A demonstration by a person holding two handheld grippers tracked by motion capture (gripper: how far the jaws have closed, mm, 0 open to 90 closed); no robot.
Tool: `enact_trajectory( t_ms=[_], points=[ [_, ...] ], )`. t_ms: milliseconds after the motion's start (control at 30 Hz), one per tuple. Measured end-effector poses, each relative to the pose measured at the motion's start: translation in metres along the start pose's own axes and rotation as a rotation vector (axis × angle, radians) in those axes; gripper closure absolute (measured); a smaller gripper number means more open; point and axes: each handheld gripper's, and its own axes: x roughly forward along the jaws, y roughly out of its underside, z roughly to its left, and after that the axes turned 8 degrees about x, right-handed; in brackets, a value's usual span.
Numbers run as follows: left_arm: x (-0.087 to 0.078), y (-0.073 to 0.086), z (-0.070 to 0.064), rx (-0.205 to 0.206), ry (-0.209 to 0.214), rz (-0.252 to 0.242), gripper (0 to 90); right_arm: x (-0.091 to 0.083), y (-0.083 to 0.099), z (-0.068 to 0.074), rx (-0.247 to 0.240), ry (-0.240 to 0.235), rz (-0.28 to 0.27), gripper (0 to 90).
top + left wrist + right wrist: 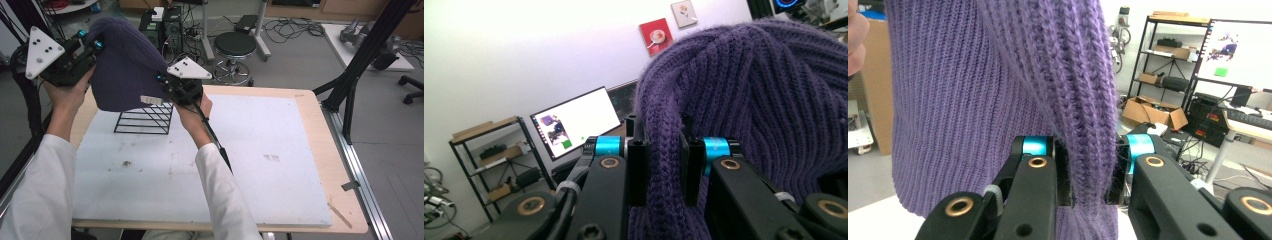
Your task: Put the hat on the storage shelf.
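Wool hat (125, 65), purple and ribbed, hangs in the air between our two claws, above the black wire rack (145, 119) on the bench (280, 150). Our left claw (97, 45) pinches one fold; our right claw (162, 80) is clamped on another.
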Motion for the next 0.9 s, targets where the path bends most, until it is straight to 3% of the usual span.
enact_trajectory(
  t_ms=[67,333,567,633,833,867,900],
  points=[
    [0.005,0.001,0.007,0.023,-0.012,0.009,79.2,0.006,-0.001,0.0,0.008,0.001,0.007,80.7],
    [0.01,0.016,0.027,0.046,-0.078,0.024,78.8,0.034,-0.007,0.011,-0.016,0.004,0.017,80.6],
    [0.015,0.022,0.031,0.068,-0.094,0.017,78.3,0.046,-0.004,0.013,-0.011,0.034,0.006,80.4],
    [0.017,0.025,0.031,0.109,-0.102,0.026,77.5,0.048,-0.003,0.013,-0.001,0.041,0.008,80.4],
    [0.025,0.037,0.035,0.148,-0.096,0.034,76.5,0.054,0.002,0.014,-0.003,0.051,0.03,80.2],
    [0.028,0.039,0.036,0.177,-0.098,0.032,75.9,0.057,0.004,0.014,-0.005,0.064,0.034,80.2],
    [0.029,0.041,0.036,0.182,-0.098,0.029,75.9,0.059,0.005,0.013,-0.006,0.065,0.034,80.2]
  ],
)
